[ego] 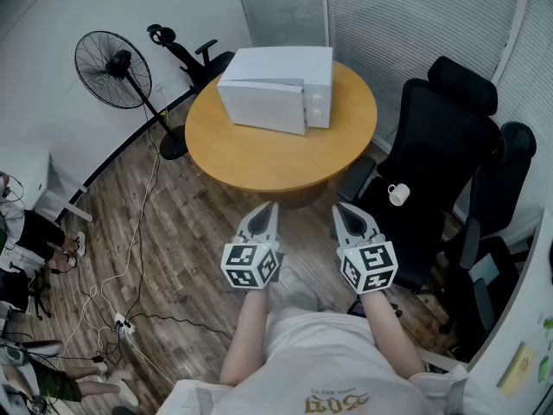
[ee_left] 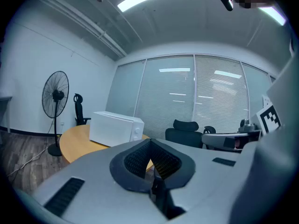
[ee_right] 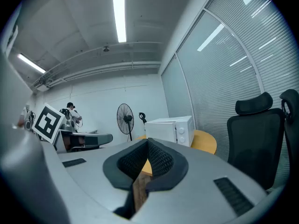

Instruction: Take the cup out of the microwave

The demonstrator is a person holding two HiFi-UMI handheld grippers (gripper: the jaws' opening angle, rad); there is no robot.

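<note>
A white microwave [ego: 275,89] stands on the round wooden table [ego: 259,158], its door toward me; its inside is hidden. A small white cup [ego: 398,194] sits on the seat of the black office chair [ego: 436,145] to the right of the table. My left gripper [ego: 270,206] and right gripper [ego: 340,207] hang side by side in front of me, short of the table's near edge, both shut and empty. The left gripper view shows the shut left gripper [ee_left: 150,141] with the microwave [ee_left: 116,127] beyond it. In the right gripper view the right gripper [ee_right: 147,141] points toward the microwave [ee_right: 170,129].
A standing fan [ego: 112,67] and another black chair [ego: 186,54] are at the back left by the wall. Cables and a power strip [ego: 121,322] lie on the wood floor at the left. A second black chair [ego: 497,197] stands at the right.
</note>
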